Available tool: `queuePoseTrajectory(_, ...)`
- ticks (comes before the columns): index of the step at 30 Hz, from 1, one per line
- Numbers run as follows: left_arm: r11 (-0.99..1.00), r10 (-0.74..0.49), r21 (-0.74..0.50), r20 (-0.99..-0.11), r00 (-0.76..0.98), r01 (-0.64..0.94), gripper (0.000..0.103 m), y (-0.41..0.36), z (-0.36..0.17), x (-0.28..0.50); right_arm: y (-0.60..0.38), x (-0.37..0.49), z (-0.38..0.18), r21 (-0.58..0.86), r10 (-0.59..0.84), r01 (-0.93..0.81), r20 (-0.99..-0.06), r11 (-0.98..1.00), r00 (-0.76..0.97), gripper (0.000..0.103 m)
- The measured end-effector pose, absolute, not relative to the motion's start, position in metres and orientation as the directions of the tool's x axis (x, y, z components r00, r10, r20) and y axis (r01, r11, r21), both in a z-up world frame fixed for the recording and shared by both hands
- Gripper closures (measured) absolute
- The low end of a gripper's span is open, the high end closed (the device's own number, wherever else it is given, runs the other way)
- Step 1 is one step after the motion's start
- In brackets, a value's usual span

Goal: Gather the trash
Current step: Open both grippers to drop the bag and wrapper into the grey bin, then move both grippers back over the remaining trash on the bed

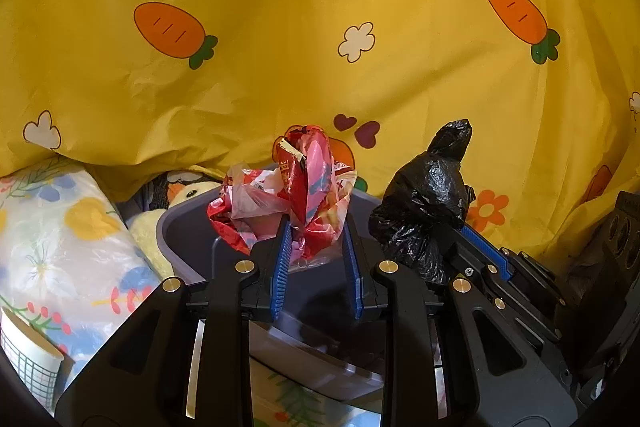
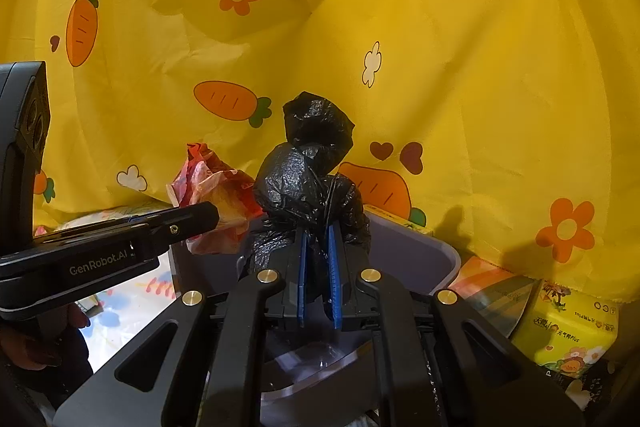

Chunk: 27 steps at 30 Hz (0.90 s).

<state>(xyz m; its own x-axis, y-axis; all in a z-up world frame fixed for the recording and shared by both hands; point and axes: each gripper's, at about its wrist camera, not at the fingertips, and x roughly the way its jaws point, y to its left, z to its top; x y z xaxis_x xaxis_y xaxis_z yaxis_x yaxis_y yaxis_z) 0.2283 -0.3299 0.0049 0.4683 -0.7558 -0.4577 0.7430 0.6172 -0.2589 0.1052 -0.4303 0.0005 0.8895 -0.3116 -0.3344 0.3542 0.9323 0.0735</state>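
Left gripper (image 1: 317, 233), nearest the lens, jaws partly apart and pinching a crumpled red-and-white plastic wrapper (image 1: 290, 195) between the blue ribbed pads (image 1: 281, 263); wrapper bulging up and to the left of the fingertips, held over the open grey bin (image 1: 180, 227). Right gripper (image 2: 318, 247), jaws drawn nearly together and clamped on a knotted black plastic bag (image 2: 308, 179); neck of the bag squeezed between the blue pads, bulk of the bag standing upright above the fingertips, also over the grey bin (image 2: 420, 247). Seen from the left wrist: black bag (image 1: 424, 203) just to the right of the wrapper, near but apart. Seen from the right wrist: wrapper (image 2: 212, 199) to the left of the bag, with the left gripper's body (image 2: 100, 251) reaching in from the left edge. Beside the bin on the left, a floral-print plastic package (image 1: 68, 247) and a pale yellow plush toy (image 1: 160, 223); on the right, a yellow tissue pack (image 2: 568, 327). Farthest back, a yellow cloth printed with carrots and flowers (image 1: 320, 27), filling the background of both views.
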Motion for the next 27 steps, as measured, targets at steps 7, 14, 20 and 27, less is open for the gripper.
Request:
queuePoseTrajectory(7, 0.678, -0.724, -0.295, -0.428, 0.541, 0.674, 0.021, -0.308, 0.008, 0.231, -0.433, 0.105, -0.003, 0.081, -0.310, 0.358, -0.346, 0.930, 0.885, 0.065)
queuePoseTrajectory(14, 0.739, -0.669, -0.274, -0.405, 0.623, 0.616, 0.012, -0.279, 0.015, 0.221, -0.427, 0.099, 0.001, 0.089, -0.314, 0.361, -0.335, 0.928, 0.888, 0.041)
queuePoseTrajectory(20, 0.769, -0.635, -0.248, -0.409, 0.656, 0.590, 0.012, -0.259, 0.016, 0.209, -0.419, 0.092, 0.006, 0.086, -0.319, 0.362, -0.317, 0.928, 0.893, 0.029)
queuePoseTrajectory(27, 0.826, -0.561, -0.220, -0.407, 0.721, 0.519, 0.012, -0.218, 0.014, 0.188, -0.404, 0.079, 0.010, 0.092, -0.310, 0.352, -0.306, 0.931, 0.900, 0.026)
